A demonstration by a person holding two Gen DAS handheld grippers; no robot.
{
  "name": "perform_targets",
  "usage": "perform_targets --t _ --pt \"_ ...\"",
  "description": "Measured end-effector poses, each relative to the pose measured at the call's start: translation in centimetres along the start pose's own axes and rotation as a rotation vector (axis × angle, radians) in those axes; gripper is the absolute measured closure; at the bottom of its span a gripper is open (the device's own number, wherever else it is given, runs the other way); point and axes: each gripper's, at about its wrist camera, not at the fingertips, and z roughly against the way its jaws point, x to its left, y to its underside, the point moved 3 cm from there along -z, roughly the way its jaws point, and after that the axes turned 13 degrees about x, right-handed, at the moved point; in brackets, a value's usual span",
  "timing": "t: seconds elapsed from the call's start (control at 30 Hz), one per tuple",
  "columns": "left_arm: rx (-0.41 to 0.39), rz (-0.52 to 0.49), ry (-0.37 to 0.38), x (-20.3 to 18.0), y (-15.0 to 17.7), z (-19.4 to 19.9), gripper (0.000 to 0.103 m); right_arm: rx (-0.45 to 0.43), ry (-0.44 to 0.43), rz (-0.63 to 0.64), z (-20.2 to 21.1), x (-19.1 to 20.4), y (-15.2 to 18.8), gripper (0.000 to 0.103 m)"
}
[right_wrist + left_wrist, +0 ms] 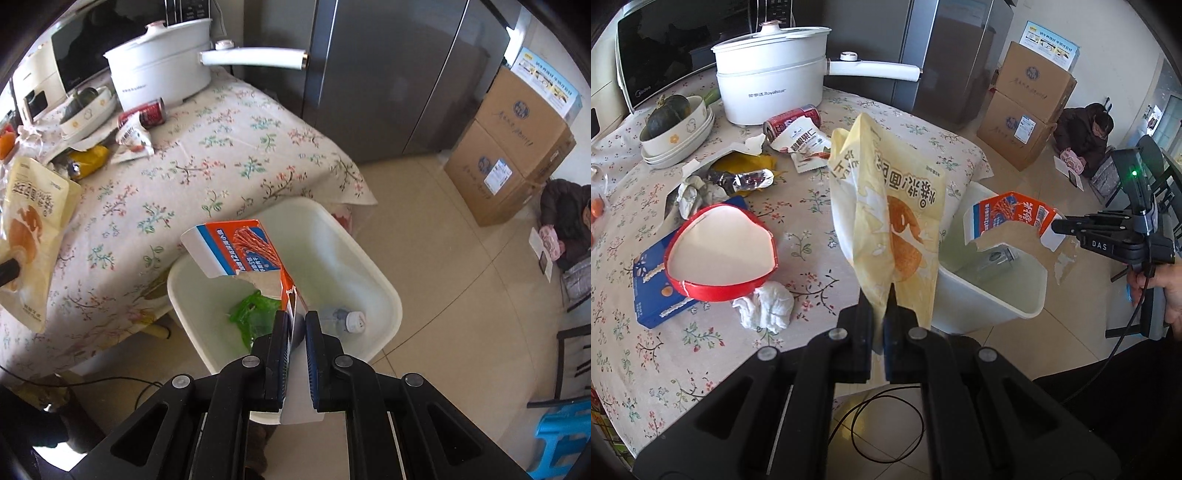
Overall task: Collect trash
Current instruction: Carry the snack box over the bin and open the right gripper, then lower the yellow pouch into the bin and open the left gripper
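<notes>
My left gripper (882,306) is shut on a yellow snack bag (886,206) and holds it upright above the table's edge, left of the white trash bin (1015,299). The bag also shows in the right wrist view (33,229). My right gripper (297,325) is shut on a torn orange and blue carton (243,251), held over the open bin (388,295). The carton also shows in the left wrist view (1008,218), with the right gripper (1060,226) at its right end. Inside the bin lie a green wrapper (251,314) and a plastic bottle (343,317).
On the flowered tablecloth (812,236) lie a red heart-shaped box lid (720,251), a blue box (652,291), a crumpled tissue (764,306), wrappers (746,181), a red can (792,120), bowls (679,129) and a white electric pot (772,85). Cardboard boxes (1027,107) and a seated person (1086,136) are behind.
</notes>
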Motion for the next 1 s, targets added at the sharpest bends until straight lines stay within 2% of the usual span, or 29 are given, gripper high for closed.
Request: perform_targets --t 0.17,0.27,0.3,0.4,0.43,0.67,0.83,1.0 --pt "0.004 -0.003 -0.007 -0.3 -0.2 -0.3 0.098 0.033 -0.028 -0.002 -1.7 0.7 -1.1 0.091" --pt "0.006 -0.008 -0.009 -0.6 -0.4 -0.5 0.098 0.054 -0.057 -0.024 -2.3 0.8 -1.5 0.085" --pt "0.008 -0.010 -0.009 -0.8 -0.5 -0.6 0.098 0.062 -0.065 -0.028 -2.4 0.7 -1.6 0.080" --pt "0.013 -0.026 -0.011 -1.5 -0.9 -0.9 0.098 0.047 -0.078 -0.039 -1.9 0.6 -1.6 0.052" --pt "0.014 -0.033 -0.011 -1.8 -1.1 -1.0 0.098 0.039 -0.076 -0.039 -1.7 0.6 -1.7 0.048" --pt "0.043 -0.112 0.018 -6.2 -3.1 -3.0 0.098 0.035 -0.043 -0.055 -0.8 -0.6 -0.7 0.044" --pt "0.095 -0.154 0.068 -10.0 -5.0 -6.1 0.098 0.045 -0.025 -0.089 -0.9 -2.3 0.1 0.042" --pt "0.143 -0.178 0.092 -12.3 -6.5 -9.0 0.097 0.056 -0.024 -0.114 -1.2 -3.7 0.7 0.041"
